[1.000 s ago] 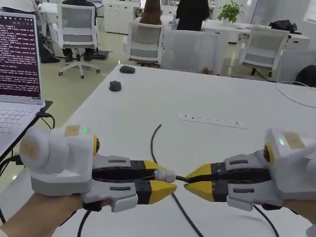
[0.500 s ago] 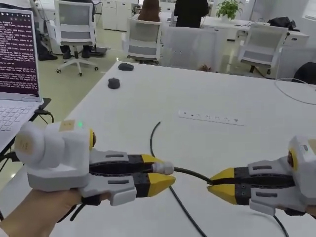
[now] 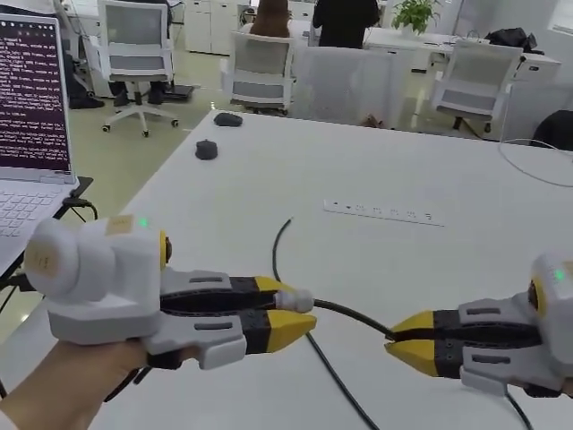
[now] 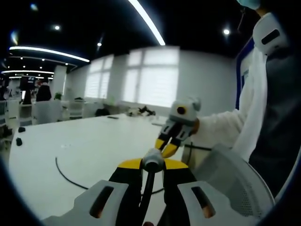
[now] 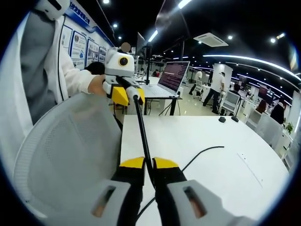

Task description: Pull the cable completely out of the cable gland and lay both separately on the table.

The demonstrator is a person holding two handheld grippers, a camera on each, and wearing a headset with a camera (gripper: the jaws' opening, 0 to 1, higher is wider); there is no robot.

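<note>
Closest to the person, both tools are held up over the near edge of the bench (image 3: 466,179), tips facing each other and well apart. The left tool (image 3: 300,309) is pressed together on the pale cable gland (image 3: 295,297), which pokes out just past its yellow tips. The right tool (image 3: 394,339) is pinching the black cable (image 3: 345,313) itself.

Between them the cable runs in a nearly straight span, left to right and sloping slightly down toward the right tool. That line is what matters: the cable's long axis leaves the gland's mouth pointing straight at the right tool, so I'd judge any further pull should go rightward along that same line, with the left tool holding the gland steady.

From the left gripper view, cable also passes back between the jaws behind the gland, so it looks not yet free. How much length remains I can't tell.

Below them, more black cable lies on the bench, one end curling away. Farther off sit a power strip (image 3: 383,215) and a mouse (image 3: 207,150).
</note>
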